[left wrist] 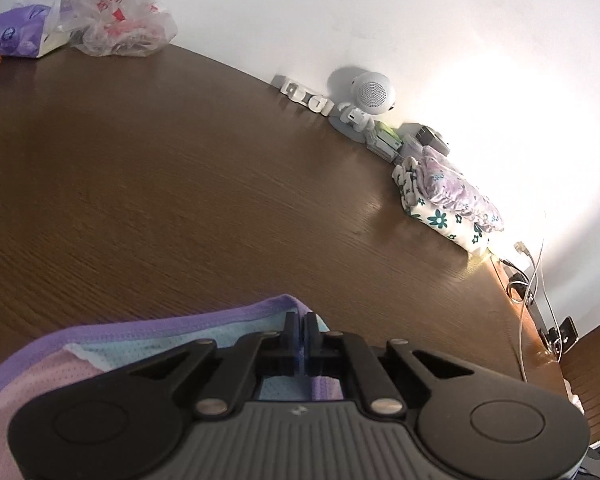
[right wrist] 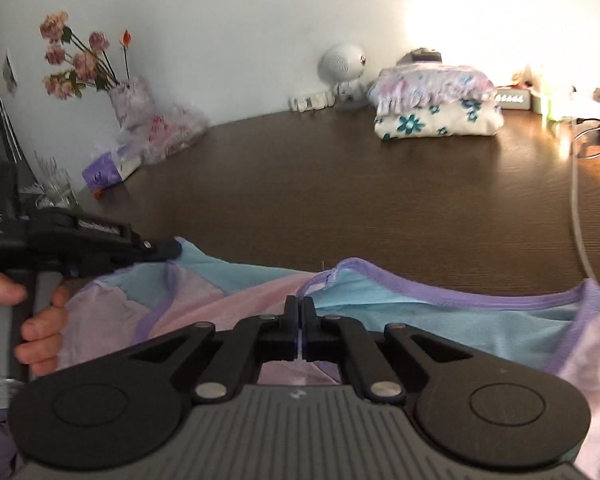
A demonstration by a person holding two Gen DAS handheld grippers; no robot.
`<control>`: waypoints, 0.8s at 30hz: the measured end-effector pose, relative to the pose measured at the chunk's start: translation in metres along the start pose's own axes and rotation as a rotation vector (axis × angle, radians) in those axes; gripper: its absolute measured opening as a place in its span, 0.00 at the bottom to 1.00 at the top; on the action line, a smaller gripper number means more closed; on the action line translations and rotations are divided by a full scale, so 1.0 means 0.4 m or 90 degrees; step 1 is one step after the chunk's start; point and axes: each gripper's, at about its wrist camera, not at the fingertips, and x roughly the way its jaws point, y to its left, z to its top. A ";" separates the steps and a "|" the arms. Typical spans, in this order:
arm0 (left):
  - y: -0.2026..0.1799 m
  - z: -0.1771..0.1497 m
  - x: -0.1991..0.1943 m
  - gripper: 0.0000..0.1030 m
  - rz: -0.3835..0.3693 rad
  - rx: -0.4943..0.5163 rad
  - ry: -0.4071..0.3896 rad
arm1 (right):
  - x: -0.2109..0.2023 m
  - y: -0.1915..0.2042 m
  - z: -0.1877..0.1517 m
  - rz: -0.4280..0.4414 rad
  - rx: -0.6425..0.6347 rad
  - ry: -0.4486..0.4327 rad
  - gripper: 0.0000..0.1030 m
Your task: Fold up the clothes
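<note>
A pink, light-blue and purple-trimmed garment (right wrist: 440, 320) lies at the near edge of the dark wooden table (right wrist: 340, 184). My right gripper (right wrist: 299, 312) is shut on its cloth near the purple trim. My left gripper (left wrist: 304, 328) is shut on another edge of the same garment (left wrist: 140, 344); it also shows in the right wrist view (right wrist: 168, 250) at the left, held by a hand. The cloth hangs bunched between the two grippers.
A stack of folded floral clothes (right wrist: 436, 104) sits at the back by the wall, next to a white round speaker figure (right wrist: 342, 68). A plastic bag (left wrist: 116, 20), tissue pack (left wrist: 16, 36) and flower vase (right wrist: 132, 100) stand at the far left. Cables (right wrist: 580, 208) run along the right edge.
</note>
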 end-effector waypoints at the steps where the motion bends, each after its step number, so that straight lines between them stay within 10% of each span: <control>1: 0.002 -0.002 0.004 0.01 0.003 -0.002 0.001 | -0.010 -0.003 -0.003 -0.009 -0.002 0.000 0.01; 7: -0.009 -0.008 0.000 0.05 0.021 0.018 -0.014 | -0.082 -0.031 -0.037 -0.056 0.014 -0.012 0.09; 10: -0.022 -0.012 -0.037 0.19 0.035 0.031 -0.029 | -0.161 -0.044 -0.055 -0.057 0.014 -0.038 0.32; 18: -0.219 -0.174 -0.216 0.45 -0.092 0.247 0.043 | -0.272 -0.026 -0.168 -0.014 -0.111 0.009 0.32; 24: -0.286 -0.376 -0.256 0.44 -0.107 0.356 0.039 | -0.253 -0.016 -0.197 0.009 -0.135 0.030 0.25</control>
